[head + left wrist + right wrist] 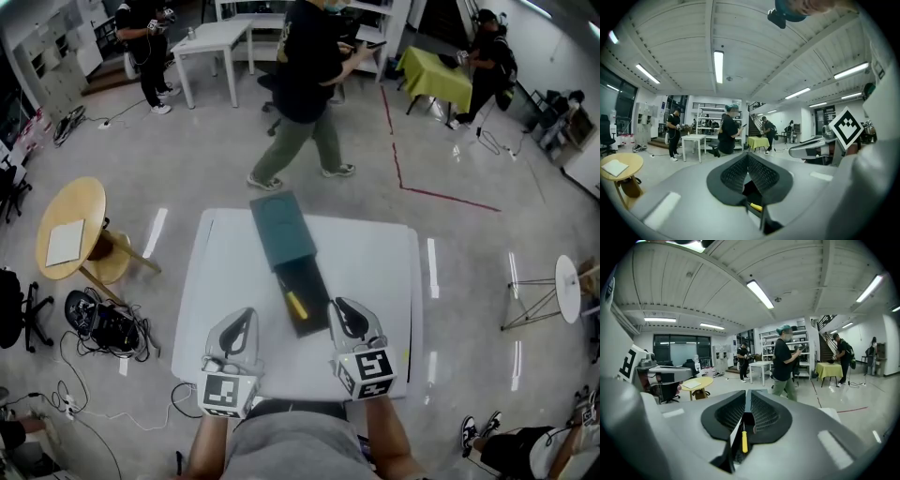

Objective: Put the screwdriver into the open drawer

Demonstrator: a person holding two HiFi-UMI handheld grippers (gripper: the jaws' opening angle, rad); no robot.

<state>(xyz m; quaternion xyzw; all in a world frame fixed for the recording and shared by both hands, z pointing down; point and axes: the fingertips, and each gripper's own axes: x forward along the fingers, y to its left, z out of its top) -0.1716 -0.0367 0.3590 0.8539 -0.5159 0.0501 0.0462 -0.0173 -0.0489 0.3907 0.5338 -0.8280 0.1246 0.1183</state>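
A yellow-handled screwdriver (296, 304) lies inside the open dark drawer (317, 281) of a teal cabinet (281, 230) on the white table (375, 272). My left gripper (244, 319) hangs above the table's near edge, left of the drawer, shut and empty. My right gripper (340, 307) hovers just right of the drawer's front end, its jaws together with only a thin slit and nothing held. Past the left gripper (747, 157) the screwdriver (756, 206) shows below the jaws. Below the right gripper (748, 397) the screwdriver (744, 441) lies in the drawer.
A round wooden table (70, 234) stands to the left, with a bag and cables (103, 323) on the floor beside it. A person (305, 84) walks just beyond the white table. A small white stand (567, 286) is at the right. Other people stand far back.
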